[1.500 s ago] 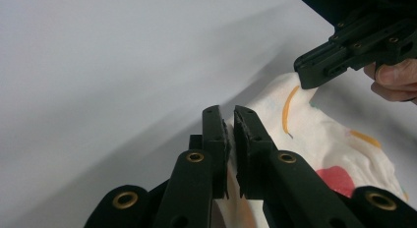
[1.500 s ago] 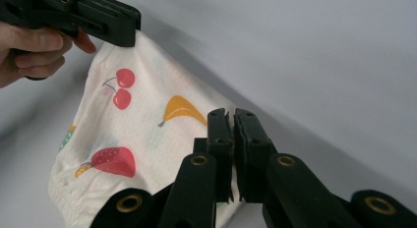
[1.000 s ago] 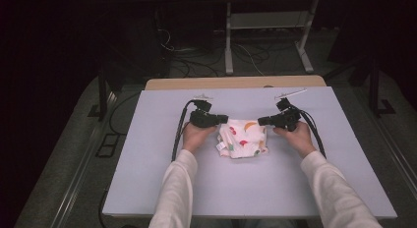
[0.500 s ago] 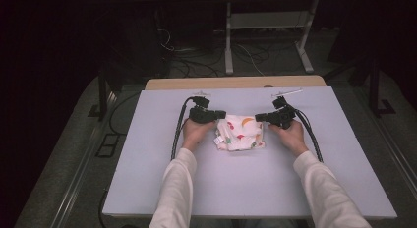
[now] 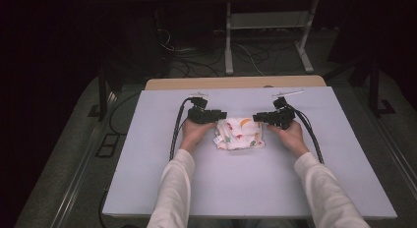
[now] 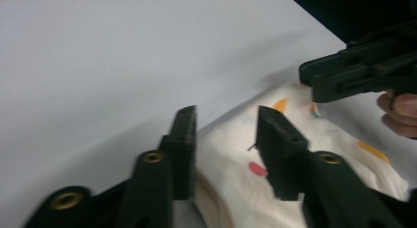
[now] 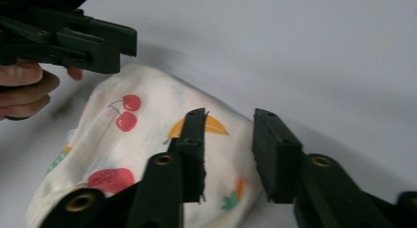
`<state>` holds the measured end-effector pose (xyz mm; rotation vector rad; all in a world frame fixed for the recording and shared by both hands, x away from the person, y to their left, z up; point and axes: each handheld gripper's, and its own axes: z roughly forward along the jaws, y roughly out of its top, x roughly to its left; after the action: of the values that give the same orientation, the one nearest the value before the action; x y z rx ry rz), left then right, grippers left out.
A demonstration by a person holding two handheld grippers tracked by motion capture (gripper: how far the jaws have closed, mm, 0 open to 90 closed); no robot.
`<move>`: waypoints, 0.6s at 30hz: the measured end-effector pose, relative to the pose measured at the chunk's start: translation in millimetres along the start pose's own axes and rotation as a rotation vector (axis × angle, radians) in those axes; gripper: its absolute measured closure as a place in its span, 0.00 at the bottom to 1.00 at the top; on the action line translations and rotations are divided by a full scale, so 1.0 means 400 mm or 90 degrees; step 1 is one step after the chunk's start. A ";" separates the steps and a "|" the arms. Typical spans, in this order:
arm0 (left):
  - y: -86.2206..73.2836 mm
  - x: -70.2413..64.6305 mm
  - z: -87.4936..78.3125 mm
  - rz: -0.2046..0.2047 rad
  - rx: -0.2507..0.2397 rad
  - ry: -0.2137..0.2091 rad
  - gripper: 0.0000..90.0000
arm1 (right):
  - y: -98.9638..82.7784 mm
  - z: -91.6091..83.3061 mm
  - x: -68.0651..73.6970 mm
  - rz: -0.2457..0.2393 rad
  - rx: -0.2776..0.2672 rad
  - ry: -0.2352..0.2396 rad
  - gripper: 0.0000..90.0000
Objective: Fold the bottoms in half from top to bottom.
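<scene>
Folded cloth (image 5: 239,133): white fabric printed with fruit (cherries, strawberry, orange slices), lying as a small bundle on the table (image 5: 147,179), roughly mid-width and toward the far half of the pale surface. It sits directly between the 2 tools.

Left tool (image 5: 222,115): at the cloth's left far corner, pointing right. In the left gripper view the left tool (image 6: 225,139) has its 2 jaws parted, a clear gap between them, with the cloth (image 6: 295,154) lying under and between them; the pads do not press on it. Jaws have just been opening. State: released.

Right tool (image 5: 256,117): at the cloth's right far corner, pointing left, facing the other. In the right gripper view the right tool (image 7: 228,149) likewise shows jaws apart above the cloth (image 7: 123,139), fabric below the gap, no pinch visible. Jaws have just been opening. State: released.

Both tools sit just beside the bundle's upper edge, tips near each other with the cloth's width between. Each is held in a hand; white sleeves (image 5: 172,193) enter from the near edge. Black cables (image 5: 176,129) trail from each tool across the table toward the near side.

Beyond the table: a wooden edge (image 5: 236,82) at the far side.
</scene>
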<state>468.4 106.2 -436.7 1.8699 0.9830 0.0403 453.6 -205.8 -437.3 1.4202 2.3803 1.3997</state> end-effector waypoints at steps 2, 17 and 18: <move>0.000 -0.002 -0.008 0.001 -0.002 -0.003 0.50 | 0.002 -0.008 0.002 -0.002 -0.002 -0.003 0.60; 0.008 -0.011 -0.074 0.034 0.008 0.020 0.00 | 0.010 -0.090 0.012 -0.006 -0.017 0.004 0.00; 0.008 -0.011 -0.081 0.034 0.005 0.022 0.00 | 0.008 -0.096 0.013 -0.008 -0.017 0.006 0.00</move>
<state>453.5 126.9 -416.0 1.9080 0.9580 0.1000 436.1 -227.4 -410.2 1.3935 2.3621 1.4344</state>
